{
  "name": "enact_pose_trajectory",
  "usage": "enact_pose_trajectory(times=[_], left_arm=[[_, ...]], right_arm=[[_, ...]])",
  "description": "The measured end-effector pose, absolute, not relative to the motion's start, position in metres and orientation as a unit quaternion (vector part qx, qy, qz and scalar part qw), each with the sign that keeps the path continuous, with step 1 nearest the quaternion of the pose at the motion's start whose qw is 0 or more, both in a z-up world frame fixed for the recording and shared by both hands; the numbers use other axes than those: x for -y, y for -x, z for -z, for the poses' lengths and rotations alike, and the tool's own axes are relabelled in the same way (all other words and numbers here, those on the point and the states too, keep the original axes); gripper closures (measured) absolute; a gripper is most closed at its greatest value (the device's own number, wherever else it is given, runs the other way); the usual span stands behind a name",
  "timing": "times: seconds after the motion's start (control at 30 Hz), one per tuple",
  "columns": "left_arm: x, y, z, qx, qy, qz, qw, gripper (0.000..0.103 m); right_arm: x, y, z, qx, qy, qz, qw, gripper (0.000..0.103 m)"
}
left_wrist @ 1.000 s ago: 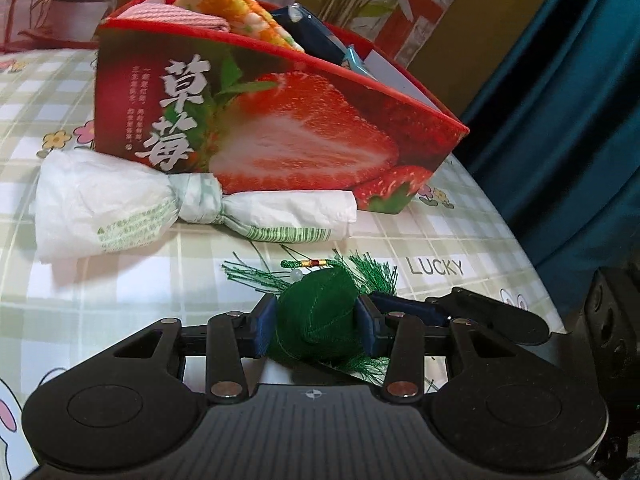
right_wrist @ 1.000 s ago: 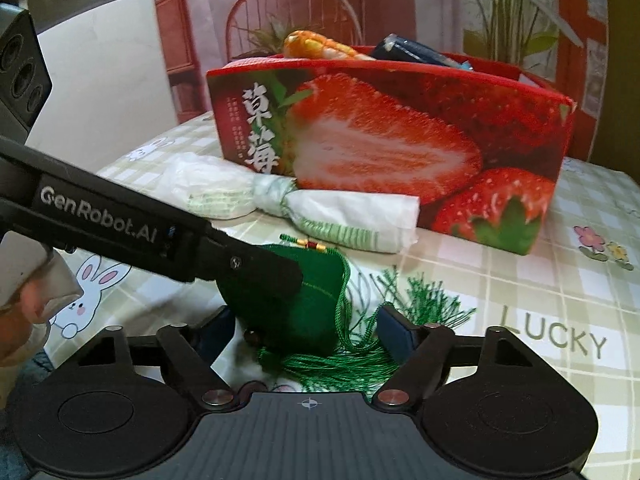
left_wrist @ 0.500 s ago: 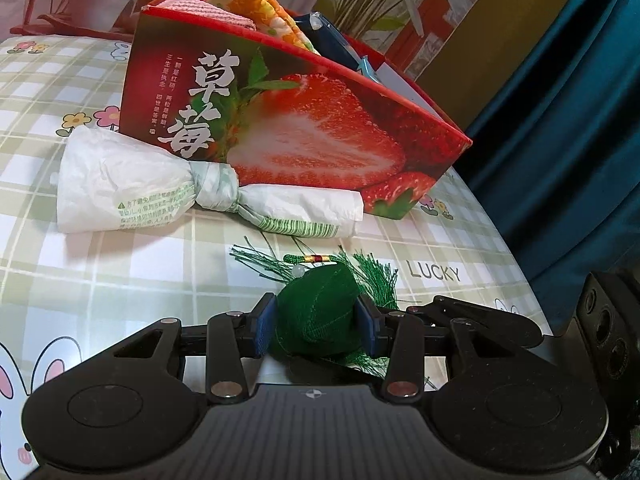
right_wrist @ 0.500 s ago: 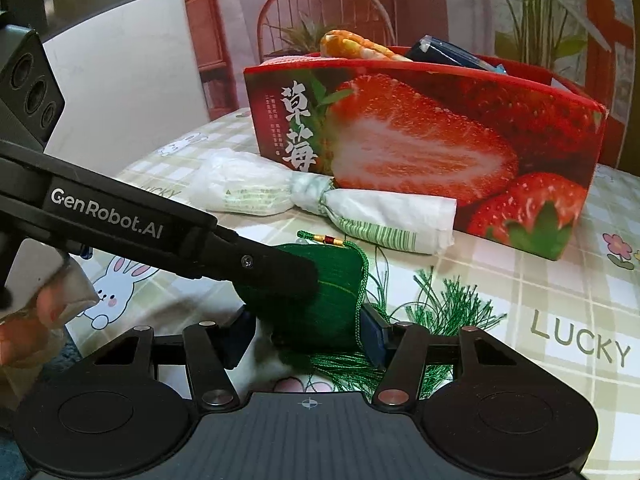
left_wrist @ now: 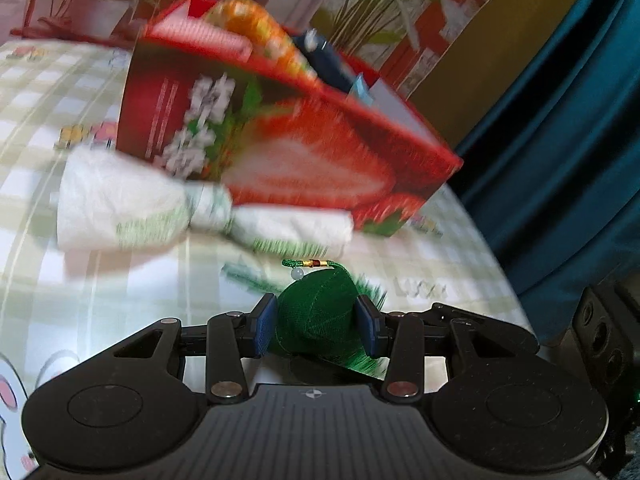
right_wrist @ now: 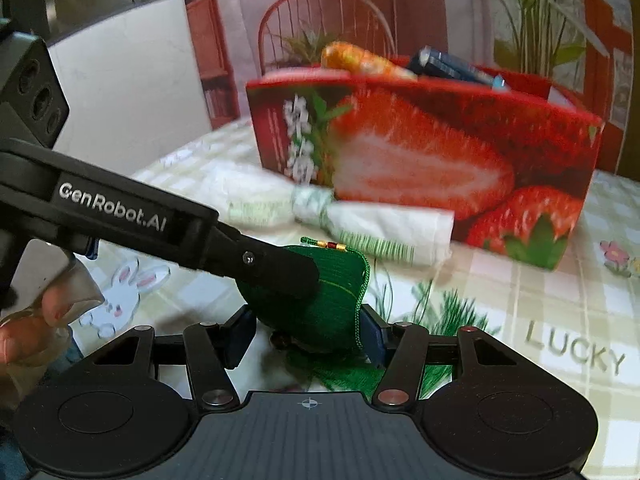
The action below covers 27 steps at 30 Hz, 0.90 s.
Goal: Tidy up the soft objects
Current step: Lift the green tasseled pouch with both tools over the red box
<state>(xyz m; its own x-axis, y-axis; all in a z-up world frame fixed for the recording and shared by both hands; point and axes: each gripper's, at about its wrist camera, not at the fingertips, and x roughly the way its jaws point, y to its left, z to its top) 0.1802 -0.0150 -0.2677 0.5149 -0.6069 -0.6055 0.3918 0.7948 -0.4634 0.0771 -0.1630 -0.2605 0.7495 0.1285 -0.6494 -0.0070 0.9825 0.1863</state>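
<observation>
A green fabric sachet (left_wrist: 316,320) with green tassels and a beaded cord is held above the checked tablecloth. My left gripper (left_wrist: 316,328) is shut on it from both sides. My right gripper (right_wrist: 308,334) is also shut on the same sachet (right_wrist: 324,300), with the left gripper's finger (right_wrist: 276,268) lying across it. A red strawberry-print box (left_wrist: 320,152) stands behind, holding an orange knitted item (left_wrist: 256,28) and a dark blue object (left_wrist: 324,56). The box also shows in the right wrist view (right_wrist: 420,152). A knotted white plastic bag (left_wrist: 160,204) lies against its front.
The table's right edge meets a dark teal curtain (left_wrist: 560,140). A red chair (right_wrist: 324,28) and potted plants stand behind the box. A hand (right_wrist: 36,320) grips the left tool at the lower left of the right wrist view. Tablecloth (right_wrist: 560,320) shows "LUCKY" print.
Both grippers have lifted the sachet off the table and moved it toward the box. The right gripper closed on it over the last second. The view is now motion-blurred.
</observation>
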Motion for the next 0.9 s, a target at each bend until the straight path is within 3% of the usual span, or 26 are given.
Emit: enact_pose_trajectory(times=[0.57,0.73,0.9], left_arm=[[0.031,-0.218,0.105,-0.222,0.090,0.327,0.914,0.058],[0.042,-0.225,0.070,-0.165,0.075,0.322,0.929,0.058],[0.057,-0.247,0.061,-0.161,0.076,0.315,0.932,0.058]], right_arm=[[0.211,-0.138,0.100,-0.236,-0.026,-0.049,0.970,0.051],[0.221,-0.159,0.059,-0.191,-0.003,-0.033,0.981,0.051],[0.229,-0.178,0.047,-0.167,0.028,-0.011,0.986,0.051]])
